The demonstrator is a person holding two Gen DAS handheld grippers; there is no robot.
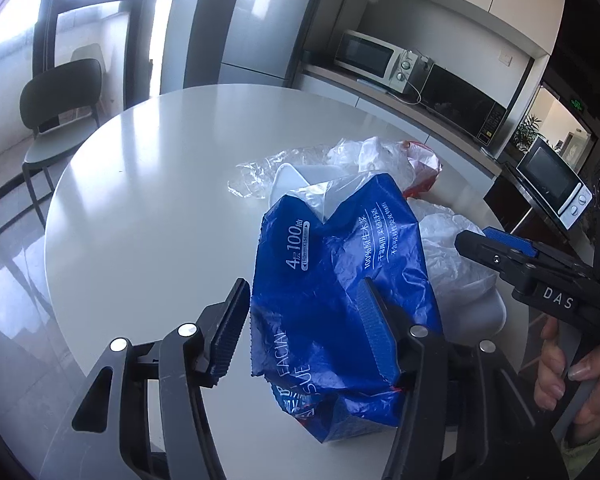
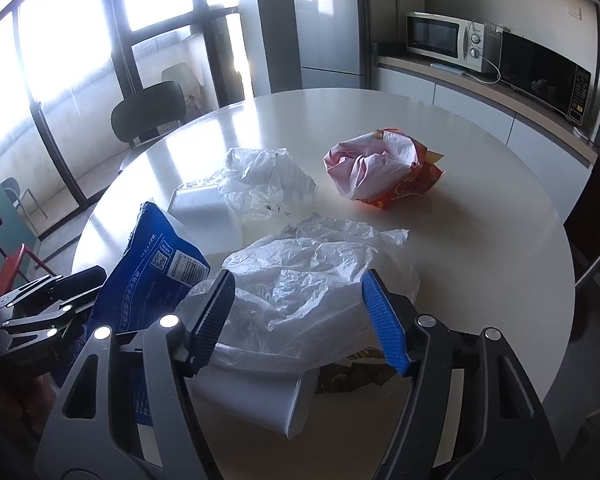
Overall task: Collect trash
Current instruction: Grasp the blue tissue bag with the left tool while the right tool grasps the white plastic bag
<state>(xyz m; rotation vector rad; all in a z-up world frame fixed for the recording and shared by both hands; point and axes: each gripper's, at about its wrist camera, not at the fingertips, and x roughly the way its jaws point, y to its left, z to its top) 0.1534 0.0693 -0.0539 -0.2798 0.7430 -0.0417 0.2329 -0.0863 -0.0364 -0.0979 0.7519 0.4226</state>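
Round white worktop (image 2: 480, 240) occupies a kitchen with tall windows, a dark chair (image 2: 150, 114), a steel refrigerator (image 2: 328, 20) and a cream microwave (image 2: 446, 38) on a side counter. Trash lies clustered on the near half of the worktop. The left gripper (image 1: 304, 332) has its jaws partly open around a crumpled blue plastic facial-tissue wrapper (image 1: 340, 260); the right pad lies against the wrapper, the left pad stands just clear of it, so no firm grip is evident. The right gripper (image 2: 302, 320) has its jaws partly open on either side of a crumpled translucent white plastic bag (image 2: 312, 276), which drapes over a white plastic container (image 2: 252, 396); whether the pads press the bag cannot be told. Beyond these lie a second clear plastic bag (image 2: 264, 184) over a white foam tray (image 2: 204, 208), and, well apart toward the far right, a pink bag bundled in an orange-red wrapper (image 2: 384, 168). A hand (image 1: 572, 368) holds the right gripper's handle.
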